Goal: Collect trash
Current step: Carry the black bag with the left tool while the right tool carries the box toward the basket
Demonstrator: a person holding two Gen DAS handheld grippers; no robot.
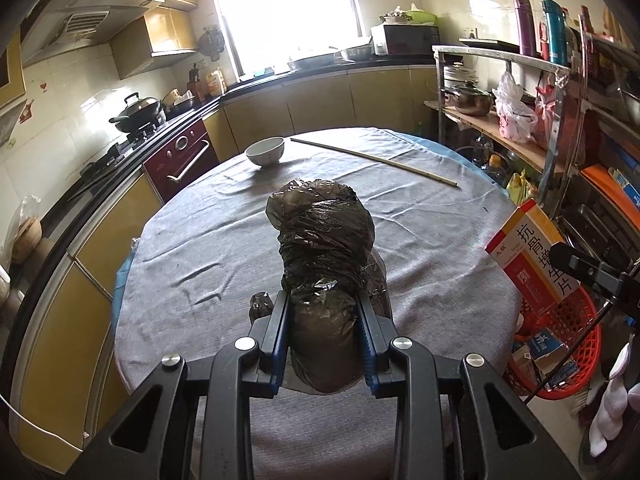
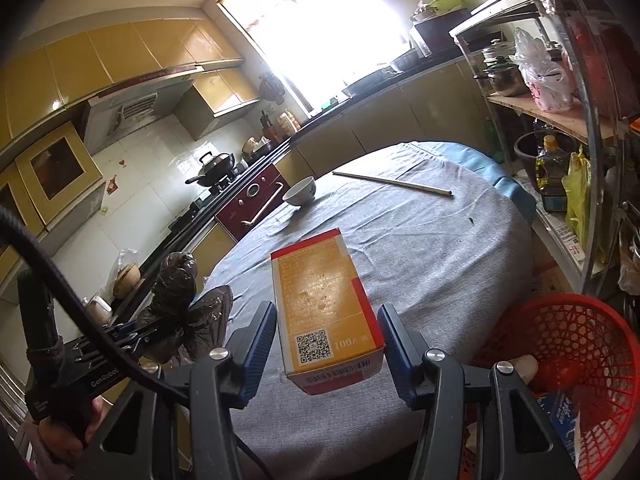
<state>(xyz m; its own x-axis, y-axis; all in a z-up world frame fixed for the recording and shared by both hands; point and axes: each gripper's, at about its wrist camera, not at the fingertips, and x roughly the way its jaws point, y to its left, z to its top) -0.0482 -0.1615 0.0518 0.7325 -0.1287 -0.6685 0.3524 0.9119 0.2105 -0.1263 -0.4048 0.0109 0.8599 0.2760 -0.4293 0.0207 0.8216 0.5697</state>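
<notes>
Your left claw point(image 1: 324, 336) is closed on a crumpled dark plastic bag point(image 1: 324, 240) above the grey-clothed counter point(image 1: 200, 248). Your right claw point(image 2: 327, 344) clamps an orange carton point(image 2: 320, 300), printed "100" beside a QR code, next to the red basket point(image 2: 576, 344) at the counter edge.

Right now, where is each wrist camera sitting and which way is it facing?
Left wrist: on the left gripper, facing across the table toward the window; its jaws clamp the black plastic bag.
Right wrist: on the right gripper, facing the same way, tilted; its jaws hold the orange box; a hand shows lower left.
Shared: bowl, chopsticks, red basket, each other's load.
</notes>
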